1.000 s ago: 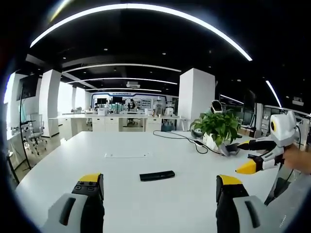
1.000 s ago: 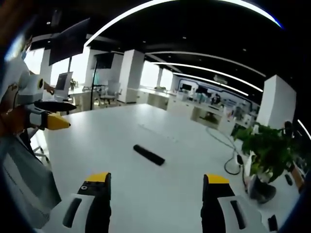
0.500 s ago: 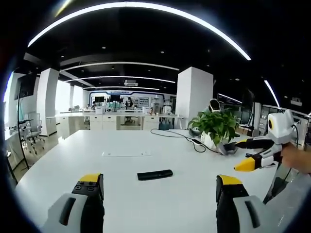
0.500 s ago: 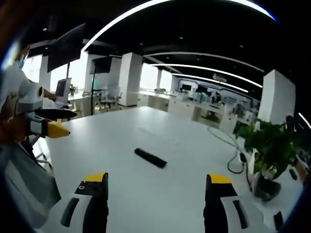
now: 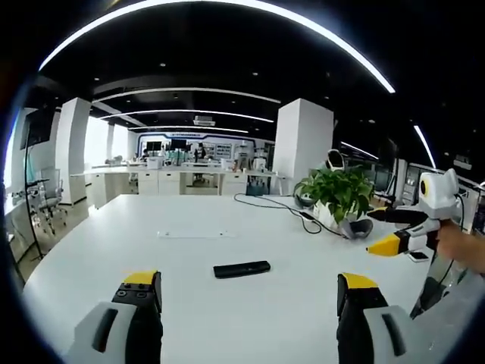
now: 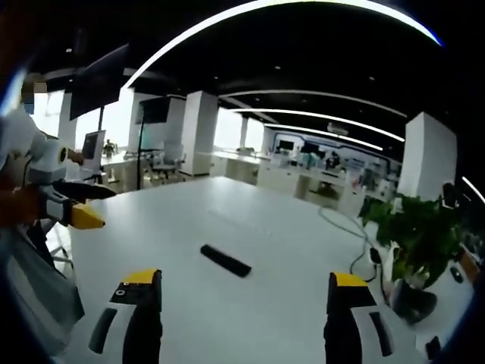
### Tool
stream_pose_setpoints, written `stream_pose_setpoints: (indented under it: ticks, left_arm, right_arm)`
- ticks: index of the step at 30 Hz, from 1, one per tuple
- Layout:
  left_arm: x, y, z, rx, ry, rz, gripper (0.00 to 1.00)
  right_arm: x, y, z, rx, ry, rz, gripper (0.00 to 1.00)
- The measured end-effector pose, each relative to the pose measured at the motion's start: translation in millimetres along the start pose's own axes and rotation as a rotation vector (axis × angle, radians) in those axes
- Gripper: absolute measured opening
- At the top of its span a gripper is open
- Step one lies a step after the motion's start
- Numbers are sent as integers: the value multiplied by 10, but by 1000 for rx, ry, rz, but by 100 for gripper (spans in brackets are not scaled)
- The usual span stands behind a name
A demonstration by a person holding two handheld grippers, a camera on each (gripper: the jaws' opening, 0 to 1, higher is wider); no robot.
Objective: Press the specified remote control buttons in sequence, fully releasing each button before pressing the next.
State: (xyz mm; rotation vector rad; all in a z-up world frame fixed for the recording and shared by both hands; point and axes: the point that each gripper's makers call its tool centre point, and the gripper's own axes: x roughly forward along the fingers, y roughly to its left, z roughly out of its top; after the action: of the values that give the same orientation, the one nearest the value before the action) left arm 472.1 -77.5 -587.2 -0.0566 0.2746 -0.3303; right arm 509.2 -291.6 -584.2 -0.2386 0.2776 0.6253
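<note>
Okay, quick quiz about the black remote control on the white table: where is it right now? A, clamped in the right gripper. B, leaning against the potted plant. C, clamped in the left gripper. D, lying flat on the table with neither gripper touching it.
D: the remote control lies flat on the bare table, apart from the open left gripper, the open right gripper and the potted plant.

Grey gripper [image 5: 250,303] bodies, black yellow-tipped fingers [image 5: 140,292].
</note>
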Motion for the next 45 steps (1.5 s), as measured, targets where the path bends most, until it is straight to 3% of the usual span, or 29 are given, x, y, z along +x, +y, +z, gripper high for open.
stream_pose_setpoints:
  ticks: [7, 25, 38, 45]
  left_arm:
    - [31, 72, 48, 27, 10, 0, 100]
    - [82, 73, -10, 51, 38, -38, 100]
    - [379, 225, 226, 148, 26, -93, 100]
    - [600, 257, 212, 211, 56, -150, 100]
  right_arm:
    - [62, -7, 47, 13, -11, 17, 99]
    - [141, 33, 197, 39, -50, 44, 99]
    - [375, -67, 239, -21, -28, 74, 99]
    - [517, -201, 174, -71, 10, 88, 99]
